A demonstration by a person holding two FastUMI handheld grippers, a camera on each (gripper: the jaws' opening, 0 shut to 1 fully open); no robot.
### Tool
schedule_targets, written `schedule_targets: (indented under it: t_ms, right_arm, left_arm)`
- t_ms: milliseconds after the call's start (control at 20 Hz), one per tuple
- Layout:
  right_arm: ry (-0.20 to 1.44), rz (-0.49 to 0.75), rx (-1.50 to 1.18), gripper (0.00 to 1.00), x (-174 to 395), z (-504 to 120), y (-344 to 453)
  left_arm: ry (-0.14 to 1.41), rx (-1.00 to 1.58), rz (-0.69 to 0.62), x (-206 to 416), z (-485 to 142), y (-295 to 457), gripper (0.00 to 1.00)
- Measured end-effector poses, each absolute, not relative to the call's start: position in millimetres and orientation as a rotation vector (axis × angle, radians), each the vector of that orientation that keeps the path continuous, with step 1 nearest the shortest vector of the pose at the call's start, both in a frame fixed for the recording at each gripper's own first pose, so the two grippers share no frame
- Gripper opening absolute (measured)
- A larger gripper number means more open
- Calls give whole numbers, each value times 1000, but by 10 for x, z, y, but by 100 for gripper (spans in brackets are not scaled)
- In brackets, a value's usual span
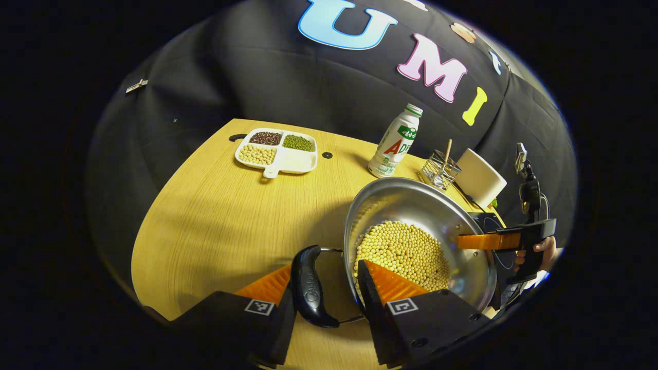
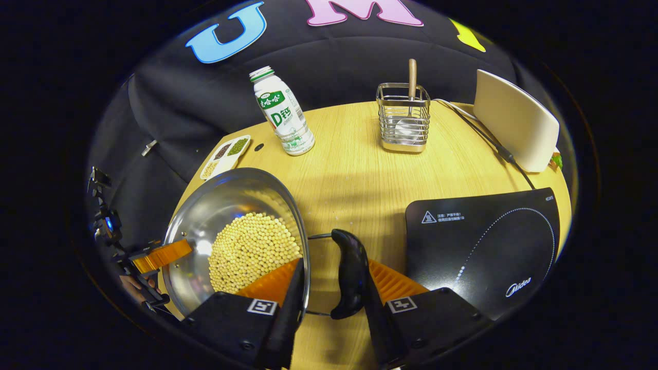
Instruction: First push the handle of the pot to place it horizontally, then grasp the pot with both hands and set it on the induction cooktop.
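Observation:
A steel pot holding soybeans sits tilted toward me, with a black side handle lying crosswise. My left gripper straddles that handle: one finger outside it, the other inside the pot wall, clamped. In the right gripper view the pot is at the left, and my right gripper holds its other black handle the same way. The black induction cooktop lies just right of it. I cannot tell whether the pot rests on the table.
At the back of the wooden table stand a white bottle, a wire utensil rack and a white device with a cable. A divided plate of beans lies far left. A hand holds the other gripper.

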State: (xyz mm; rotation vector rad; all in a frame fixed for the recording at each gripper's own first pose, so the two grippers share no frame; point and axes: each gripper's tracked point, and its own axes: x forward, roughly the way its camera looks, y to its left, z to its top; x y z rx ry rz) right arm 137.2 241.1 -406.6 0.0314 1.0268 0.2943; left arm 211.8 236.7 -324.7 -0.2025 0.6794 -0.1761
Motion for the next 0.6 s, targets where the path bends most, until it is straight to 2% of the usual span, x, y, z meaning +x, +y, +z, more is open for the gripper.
schedule_targets:
  t_ms: [200,400,600]
  right_arm:
    - [1042,263,55,52,1351,-4067,2417]
    - [1038,282,21,52,1265,-4085,2455]
    - [1027,303,23,52,1086,-3923,2438]
  left_arm:
    - [680,-219,-151,2117,-3261,2392,59]
    - [700,-225,-124,1995,-3253,2405,53]
    - [701,-224,-104,1804,-3112,2380,52]
